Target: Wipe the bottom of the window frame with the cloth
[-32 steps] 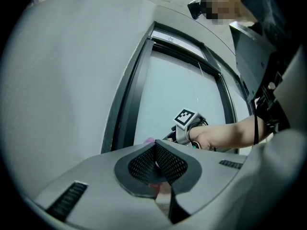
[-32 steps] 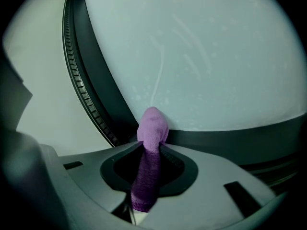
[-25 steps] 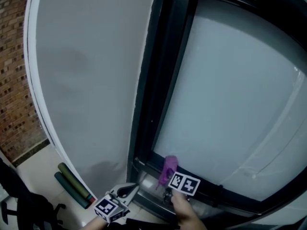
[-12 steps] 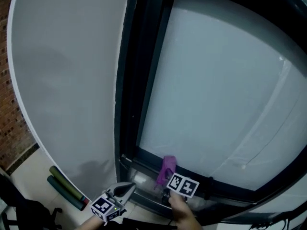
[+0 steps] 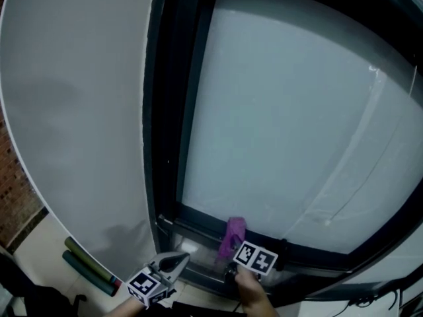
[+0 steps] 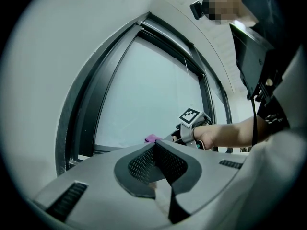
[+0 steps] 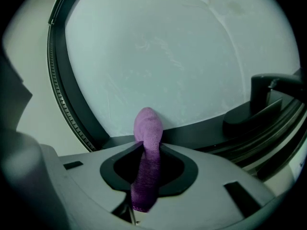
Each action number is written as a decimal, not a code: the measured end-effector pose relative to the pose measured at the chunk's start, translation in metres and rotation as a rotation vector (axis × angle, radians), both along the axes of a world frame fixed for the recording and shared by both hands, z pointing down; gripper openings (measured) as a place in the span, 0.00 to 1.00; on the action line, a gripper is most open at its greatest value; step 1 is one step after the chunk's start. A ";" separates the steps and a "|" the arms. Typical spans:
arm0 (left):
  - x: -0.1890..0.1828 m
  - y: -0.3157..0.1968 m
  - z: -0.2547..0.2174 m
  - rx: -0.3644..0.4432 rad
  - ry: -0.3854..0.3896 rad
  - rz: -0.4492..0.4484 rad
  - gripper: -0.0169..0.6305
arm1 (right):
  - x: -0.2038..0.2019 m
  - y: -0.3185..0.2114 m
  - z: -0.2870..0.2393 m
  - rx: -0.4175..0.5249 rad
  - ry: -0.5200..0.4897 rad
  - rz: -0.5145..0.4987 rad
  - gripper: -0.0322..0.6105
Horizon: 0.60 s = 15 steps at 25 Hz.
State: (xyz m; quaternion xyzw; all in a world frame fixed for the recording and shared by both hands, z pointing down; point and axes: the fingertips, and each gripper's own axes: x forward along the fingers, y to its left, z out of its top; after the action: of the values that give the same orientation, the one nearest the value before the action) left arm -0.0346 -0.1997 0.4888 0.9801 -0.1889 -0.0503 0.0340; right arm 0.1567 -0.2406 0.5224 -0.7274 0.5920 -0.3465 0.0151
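Frosted glass pane [image 5: 291,124] is filling most of the head view, from 12 to 4 o'clock. White wall [image 5: 73,111] is taking up the 9 o'clock side, with a brick strip [image 5: 12,190] showing at the far edge. Dark window frame [image 5: 165,111] is running down between wall and glass and turning along the bottom at 6 o'clock. Two dark green tubes [image 5: 89,266] are lying side by side on the floor at 7 o'clock. A dark handle [image 7: 268,95] is sitting on the frame at 3 o'clock in the right gripper view. A hand [image 5: 252,294] is holding the right tool [image 5: 229,251] at 6 o'clock. That tool is clamping the purple cloth [image 7: 146,162], whose rounded end is pressing where the glass meets the bottom rail. Left tool [image 6: 154,145] is hovering at 7 o'clock near the frame's lower corner, jaws together, nothing between them.
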 end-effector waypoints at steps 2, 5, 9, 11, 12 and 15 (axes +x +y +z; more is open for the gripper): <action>0.005 0.001 0.000 0.004 -0.001 0.016 0.03 | 0.004 0.005 0.000 0.009 -0.007 0.020 0.18; 0.013 0.004 0.001 0.004 -0.002 0.047 0.03 | 0.010 0.012 0.001 0.023 -0.015 0.056 0.18; 0.023 0.010 0.002 -0.005 0.005 0.099 0.03 | 0.021 0.023 0.002 0.032 -0.019 0.095 0.18; 0.028 0.014 0.001 -0.005 0.012 0.124 0.03 | 0.027 0.029 0.002 0.038 -0.021 0.116 0.18; 0.030 0.015 0.001 -0.007 0.013 0.133 0.03 | 0.030 0.031 0.001 0.042 -0.023 0.127 0.18; 0.035 0.018 0.003 -0.012 0.008 0.157 0.03 | 0.037 0.038 0.002 0.057 -0.037 0.162 0.18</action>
State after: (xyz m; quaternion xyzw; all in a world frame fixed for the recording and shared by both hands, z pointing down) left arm 0.0007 -0.1814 0.4914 0.9915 -0.1114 -0.0503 0.0443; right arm 0.1935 -0.2022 0.5242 -0.7657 0.5405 -0.3406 0.0747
